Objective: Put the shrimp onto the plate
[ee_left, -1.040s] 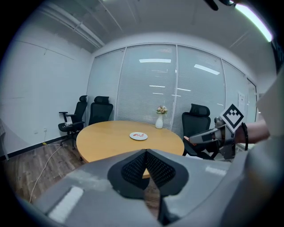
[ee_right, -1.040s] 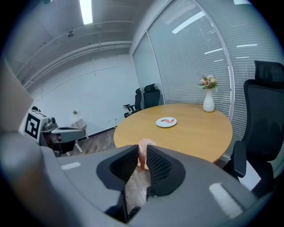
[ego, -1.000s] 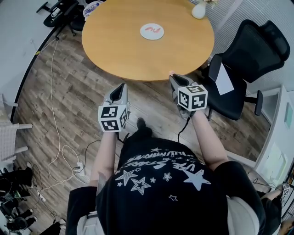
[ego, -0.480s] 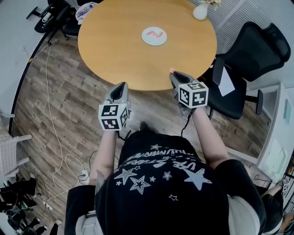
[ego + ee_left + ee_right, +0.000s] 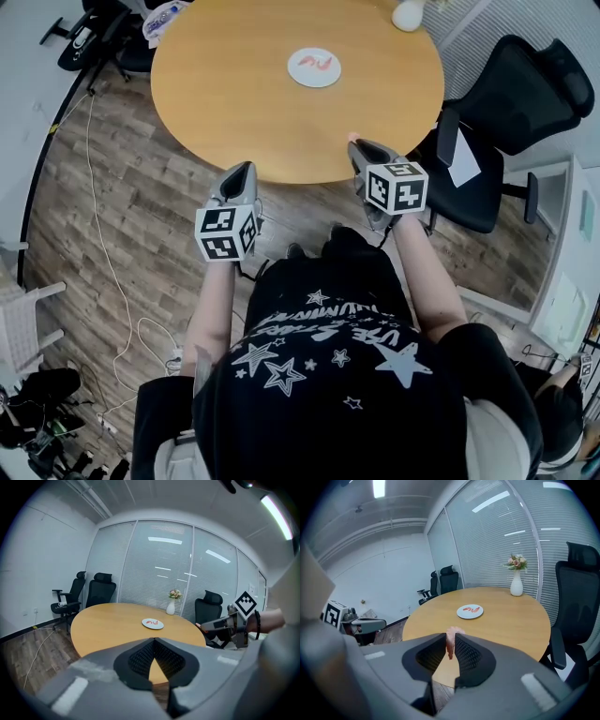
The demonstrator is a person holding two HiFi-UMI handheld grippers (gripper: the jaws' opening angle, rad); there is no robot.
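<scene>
Right gripper [image 5: 450, 639] jaws are pinched on a small pink shrimp [image 5: 452, 632], with its tip at the 5 o'clock edge of the round light-wood table [image 5: 234, 94] in the head view. Left gripper [image 5: 154, 639] jaws are pressed together with nothing between them, just off the table's 7 o'clock edge over the wood-plank floor [image 5: 141, 206]. Round white plate [image 5: 328, 78] sits near table centre, 12 o'clock from both grippers and well apart from them, with two reddish shrimp pieces [image 5: 309, 62] on it. White vase with flowers [image 5: 516, 585] is at the 1 o'clock rim. Black office chair [image 5: 511, 112] is at 3 o'clock.
</scene>
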